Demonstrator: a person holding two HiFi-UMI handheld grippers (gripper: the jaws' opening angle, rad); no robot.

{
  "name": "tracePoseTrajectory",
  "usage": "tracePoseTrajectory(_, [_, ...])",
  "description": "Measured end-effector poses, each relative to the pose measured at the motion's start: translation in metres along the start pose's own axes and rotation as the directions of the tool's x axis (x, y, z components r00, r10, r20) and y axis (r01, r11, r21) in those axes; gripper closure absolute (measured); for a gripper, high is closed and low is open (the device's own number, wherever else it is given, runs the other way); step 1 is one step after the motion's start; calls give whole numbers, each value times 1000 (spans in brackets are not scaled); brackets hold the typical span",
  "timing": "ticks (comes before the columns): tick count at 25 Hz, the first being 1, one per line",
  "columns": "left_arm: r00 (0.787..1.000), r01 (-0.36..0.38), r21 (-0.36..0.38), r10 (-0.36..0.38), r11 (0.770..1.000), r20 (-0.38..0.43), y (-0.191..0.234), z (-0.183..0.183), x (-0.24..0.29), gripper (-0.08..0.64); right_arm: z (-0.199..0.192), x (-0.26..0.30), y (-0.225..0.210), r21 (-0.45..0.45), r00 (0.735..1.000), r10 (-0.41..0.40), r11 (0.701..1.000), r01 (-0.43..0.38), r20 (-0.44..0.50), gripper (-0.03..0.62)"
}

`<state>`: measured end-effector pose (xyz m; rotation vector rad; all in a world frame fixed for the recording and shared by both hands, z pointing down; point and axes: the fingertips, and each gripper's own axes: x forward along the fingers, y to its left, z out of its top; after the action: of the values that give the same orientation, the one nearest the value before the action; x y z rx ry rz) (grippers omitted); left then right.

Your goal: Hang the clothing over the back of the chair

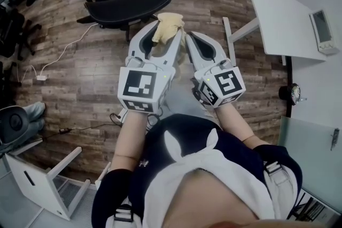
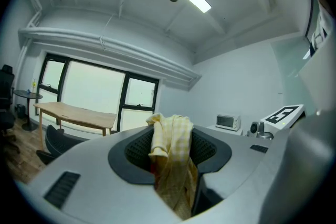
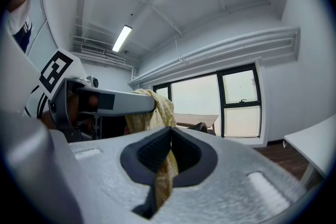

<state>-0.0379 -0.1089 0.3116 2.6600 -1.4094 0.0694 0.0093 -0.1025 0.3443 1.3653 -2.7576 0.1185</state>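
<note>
Most of the yellow clothing (image 1: pixel 168 24) is hiding behind the two grippers.
In the head view only its bunched tip is showing above the left gripper (image 1: pixel 162 36); the rest is vanishing beneath that and the right gripper (image 1: pixel 200 42). In both gripper views the cloth's lower end is dropping out of sight behind the gripper bodies. The top edge is cutting off the far side of the chair (image 1: pixel 128 0), and a round object (image 1: pixel 291 93) beside the white table (image 1: pixel 283 18) is showing too small to identify.
</note>
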Motion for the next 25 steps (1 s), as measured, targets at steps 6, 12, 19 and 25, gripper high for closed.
tracePoseTrajectory(6, [1000,4,-38,-3,999,30,18,16,10,380,8,15,-3,-14,998,47,999,-46,30,592])
tracePoseTrajectory(12, [997,59,-79,-56,995,44,31,22,18,380,16,31,-7,-45,990,135,990,-134,40,592])
tracePoseTrajectory(19, [994,92,-113,-85,989,70,50,41,34,380,28,52,-19,-67,987,150,987,-146,59,592])
tracePoseTrajectory(25, [990,116,-88,-109,989,90,58,61,48,380,39,63,-30,-67,982,155,987,-148,105,592])
